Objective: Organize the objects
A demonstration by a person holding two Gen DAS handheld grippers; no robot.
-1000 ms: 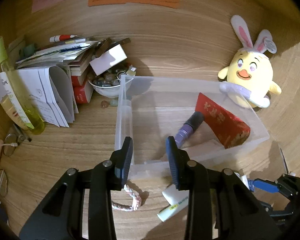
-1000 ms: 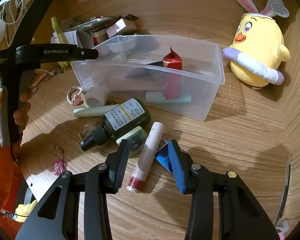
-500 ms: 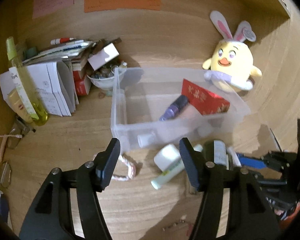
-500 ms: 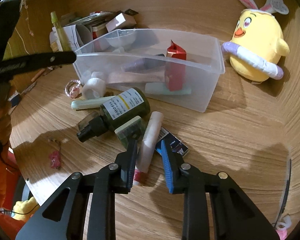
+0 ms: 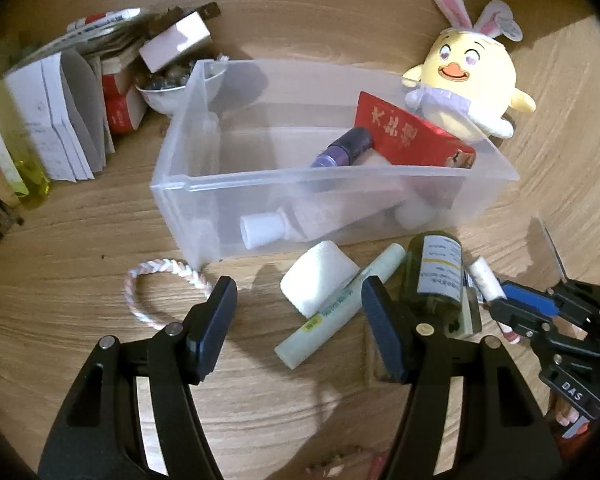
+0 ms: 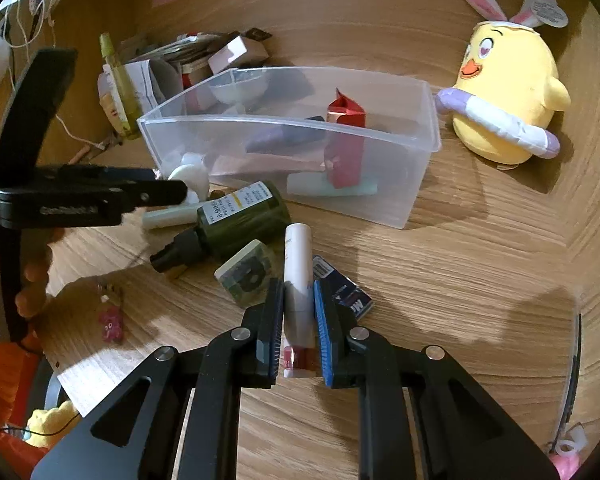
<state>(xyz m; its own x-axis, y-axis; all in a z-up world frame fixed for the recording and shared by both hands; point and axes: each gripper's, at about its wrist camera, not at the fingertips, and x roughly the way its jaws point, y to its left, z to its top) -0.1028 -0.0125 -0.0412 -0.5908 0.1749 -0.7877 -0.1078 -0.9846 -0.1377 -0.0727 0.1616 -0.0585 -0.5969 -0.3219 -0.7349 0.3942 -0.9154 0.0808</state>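
A clear plastic bin (image 5: pixel 260 184) (image 6: pixel 416 184) on the wooden desk holds a red packet (image 5: pixel 404 132), a purple bottle (image 5: pixel 344 146) and a white tube (image 5: pixel 268 230). In front of it lie a white roll (image 5: pixel 320 282), a pale green tube (image 5: pixel 340 308), a dark green spray bottle (image 6: pixel 240 220) and a small green box (image 6: pixel 246 274). My right gripper (image 6: pixel 298 292) is shut on a white tube with a red end (image 6: pixel 298 276). My left gripper (image 5: pixel 298 296) is open and empty, above the roll and the green tube.
A yellow chick plush (image 5: pixel 466 84) (image 6: pixel 508 100) sits right of the bin. Papers, boxes and a bowl (image 5: pixel 160 88) pile up at the back left. A braided cord loop (image 5: pixel 156 292) lies left of the roll. A blue packet (image 6: pixel 346 294) lies by the right gripper.
My right gripper has closed onto the white tube. My left gripper has pulled back from the bin, opened wide and come down toward the objects in front of it.
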